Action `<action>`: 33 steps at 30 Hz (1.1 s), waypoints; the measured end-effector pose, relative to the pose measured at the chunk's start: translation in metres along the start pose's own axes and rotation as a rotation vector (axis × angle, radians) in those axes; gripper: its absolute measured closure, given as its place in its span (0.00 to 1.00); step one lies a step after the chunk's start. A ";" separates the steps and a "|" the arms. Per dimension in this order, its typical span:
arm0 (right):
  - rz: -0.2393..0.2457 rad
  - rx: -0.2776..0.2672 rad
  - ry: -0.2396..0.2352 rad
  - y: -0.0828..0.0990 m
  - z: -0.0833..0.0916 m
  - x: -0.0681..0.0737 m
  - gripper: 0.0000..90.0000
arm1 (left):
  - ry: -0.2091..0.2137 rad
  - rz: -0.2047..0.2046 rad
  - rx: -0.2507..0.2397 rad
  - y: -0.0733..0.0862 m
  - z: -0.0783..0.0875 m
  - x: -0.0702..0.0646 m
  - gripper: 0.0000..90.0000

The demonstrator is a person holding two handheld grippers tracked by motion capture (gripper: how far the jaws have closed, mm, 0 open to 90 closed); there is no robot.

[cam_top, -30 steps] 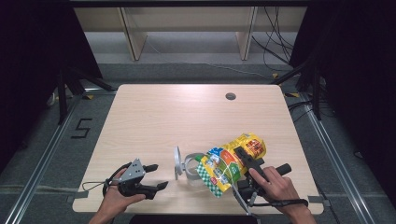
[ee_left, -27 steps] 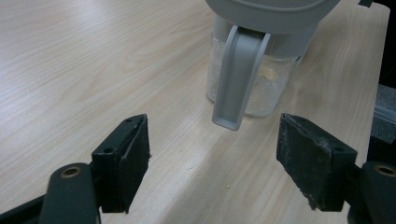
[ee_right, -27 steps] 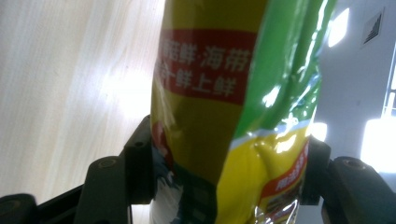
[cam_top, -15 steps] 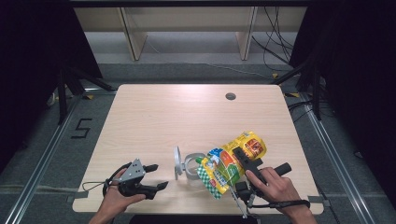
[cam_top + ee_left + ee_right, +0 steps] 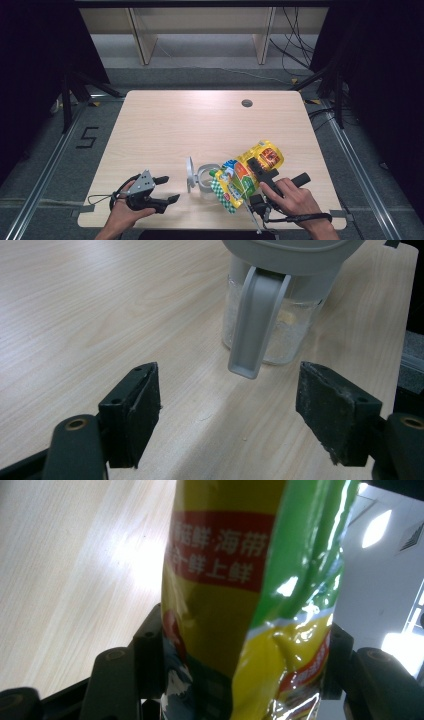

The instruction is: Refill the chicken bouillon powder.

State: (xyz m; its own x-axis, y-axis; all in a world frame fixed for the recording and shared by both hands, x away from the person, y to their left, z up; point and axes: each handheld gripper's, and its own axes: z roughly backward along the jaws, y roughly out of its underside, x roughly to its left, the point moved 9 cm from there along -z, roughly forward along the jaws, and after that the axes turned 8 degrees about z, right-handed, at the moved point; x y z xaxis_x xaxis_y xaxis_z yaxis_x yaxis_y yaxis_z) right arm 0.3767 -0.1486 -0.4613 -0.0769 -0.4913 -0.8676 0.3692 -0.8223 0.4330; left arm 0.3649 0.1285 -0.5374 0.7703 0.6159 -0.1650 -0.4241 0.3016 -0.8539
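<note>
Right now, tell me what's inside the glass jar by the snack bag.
Through the clear wall of the glass jar, the left gripper view shows a pale grainy filling low down. Its grey flip lid hangs in front, and the snack bag tilts over its mouth, hiding the rest.

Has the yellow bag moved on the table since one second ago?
No. The yellow bag sits by the glass jar as before, held by the right gripper.

Pouch [image 5: 248,171] right of jar [image 5: 206,178]; touching it

Yellow-green snack bag [image 5: 248,172] tilted over an open-lidded clear jar [image 5: 205,179].
</note>
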 end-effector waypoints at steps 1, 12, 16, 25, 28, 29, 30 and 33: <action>0.006 -0.001 0.002 0.000 0.000 -0.001 0.46 | 0.010 0.025 -0.020 -0.001 -0.001 -0.003 0.28; 0.063 0.042 0.010 0.007 0.004 -0.004 0.46 | 0.009 0.019 -0.026 -0.002 -0.001 -0.002 0.28; 0.067 0.041 0.010 0.007 0.005 -0.006 0.46 | 0.003 0.031 -0.021 -0.001 -0.001 -0.003 0.28; 0.074 0.030 0.006 0.004 0.005 -0.006 0.46 | 0.008 0.024 -0.024 -0.002 0.000 -0.002 0.28; 0.065 0.035 0.002 0.005 0.006 -0.005 0.46 | 0.007 0.039 -0.025 -0.002 0.000 -0.003 0.28; 0.136 0.016 0.010 0.005 0.004 -0.010 0.46 | 0.007 0.033 -0.025 -0.002 0.000 -0.003 0.28; 0.113 0.022 0.009 0.005 0.005 -0.008 0.46 | 0.007 0.028 -0.024 -0.002 0.000 -0.003 0.28; 0.115 0.023 0.009 0.006 0.004 -0.008 0.46 | 0.007 0.014 -0.026 -0.002 0.000 -0.002 0.28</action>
State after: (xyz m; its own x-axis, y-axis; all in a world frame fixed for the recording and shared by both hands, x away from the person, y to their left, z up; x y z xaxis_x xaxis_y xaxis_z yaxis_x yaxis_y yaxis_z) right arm 0.3754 -0.1504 -0.4506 -0.0275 -0.5801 -0.8141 0.3533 -0.7674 0.5350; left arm 0.3642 0.1266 -0.5352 0.7675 0.6152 -0.1801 -0.4225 0.2741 -0.8639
